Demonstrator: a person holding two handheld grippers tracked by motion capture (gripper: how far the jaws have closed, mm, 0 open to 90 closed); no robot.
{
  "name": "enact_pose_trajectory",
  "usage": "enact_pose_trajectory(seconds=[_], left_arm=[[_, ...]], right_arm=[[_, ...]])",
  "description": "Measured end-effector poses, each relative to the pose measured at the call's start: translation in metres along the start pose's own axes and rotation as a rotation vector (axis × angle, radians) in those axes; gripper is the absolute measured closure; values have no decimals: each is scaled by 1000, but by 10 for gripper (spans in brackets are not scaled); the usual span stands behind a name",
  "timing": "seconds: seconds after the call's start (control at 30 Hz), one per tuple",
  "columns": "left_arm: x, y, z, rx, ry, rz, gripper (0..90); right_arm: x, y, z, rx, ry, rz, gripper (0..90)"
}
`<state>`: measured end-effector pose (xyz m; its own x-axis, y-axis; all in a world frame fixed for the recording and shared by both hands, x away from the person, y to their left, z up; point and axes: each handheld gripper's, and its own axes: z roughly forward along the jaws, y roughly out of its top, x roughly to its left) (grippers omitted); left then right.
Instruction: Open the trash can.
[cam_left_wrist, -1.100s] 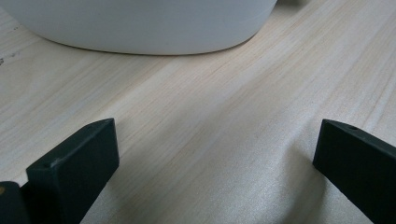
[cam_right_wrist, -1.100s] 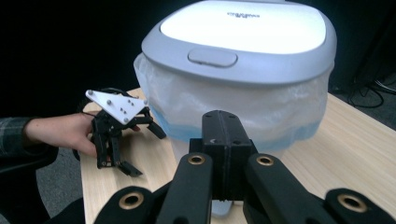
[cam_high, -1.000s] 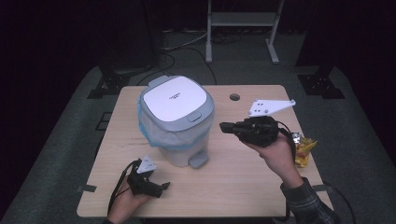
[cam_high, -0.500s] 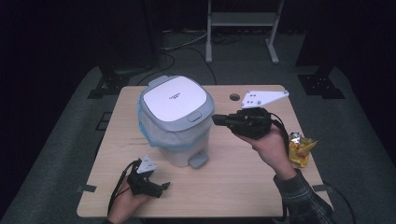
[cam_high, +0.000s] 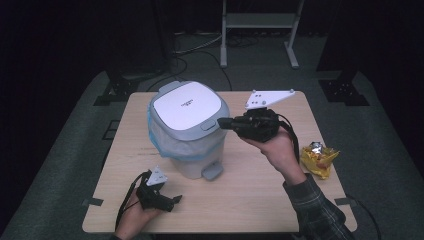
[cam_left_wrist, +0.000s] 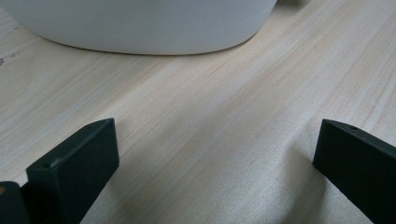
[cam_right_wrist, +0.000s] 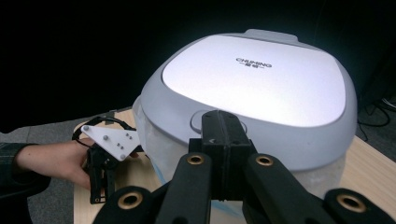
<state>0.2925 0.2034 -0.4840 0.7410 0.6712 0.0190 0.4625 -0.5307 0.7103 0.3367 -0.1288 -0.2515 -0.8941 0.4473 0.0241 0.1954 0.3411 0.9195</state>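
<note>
Hovering level with the rim of a white step-pedal bin (cam_high: 187, 130), the right tongs (cam_high: 223, 123) point their closed black jaws at the round button on the front edge of the grey lid (cam_high: 186, 105), the tips just beside it; whether they touch it cannot be told. Seen along the right tongs (cam_right_wrist: 223, 122) themselves, the two jaws are pressed together with nothing between them, and the lid (cam_right_wrist: 254, 77), still down, bears a small printed brand name. The bin stands toward the left-centre of the pale wooden tabletop (cam_high: 260, 195), a light blue liner (cam_high: 160, 142) bulging out under the lid and a grey foot pedal (cam_high: 212, 171) jutting from its base toward the person. A right hand (cam_high: 277, 147) in a plaid sleeve carries the tool, with its grey three-cornered plate (cam_high: 267, 98) riding on top. Near the tabletop's front left, the left tongs (cam_high: 176, 200) lie low over the wood, held in the other hand (cam_high: 135, 220); their jaws stand wide apart and empty, with bare wood grain between them and the bin's curved white base (cam_left_wrist: 140, 28) just ahead. A crumpled yellow snack wrapper (cam_high: 318, 158) lies at the right edge, well apart from the bin.
</note>
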Motion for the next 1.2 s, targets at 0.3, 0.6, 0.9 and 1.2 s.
enact_pose_trajectory(seconds=[0.3,0.6,0.9,1.2], left_arm=[[0,0,0,0,0,0,0],[0,0,0,0,0,0,0],[0,0,0,0,-1,0,0],[0,0,0,0,0,0,0]], right_arm=[[-4,6,15,14,26,12,897],[-4,10,30,28,26,18,899],[-7,8,40,44,14,21,899],[-5,7,41,36,0,11,900]])
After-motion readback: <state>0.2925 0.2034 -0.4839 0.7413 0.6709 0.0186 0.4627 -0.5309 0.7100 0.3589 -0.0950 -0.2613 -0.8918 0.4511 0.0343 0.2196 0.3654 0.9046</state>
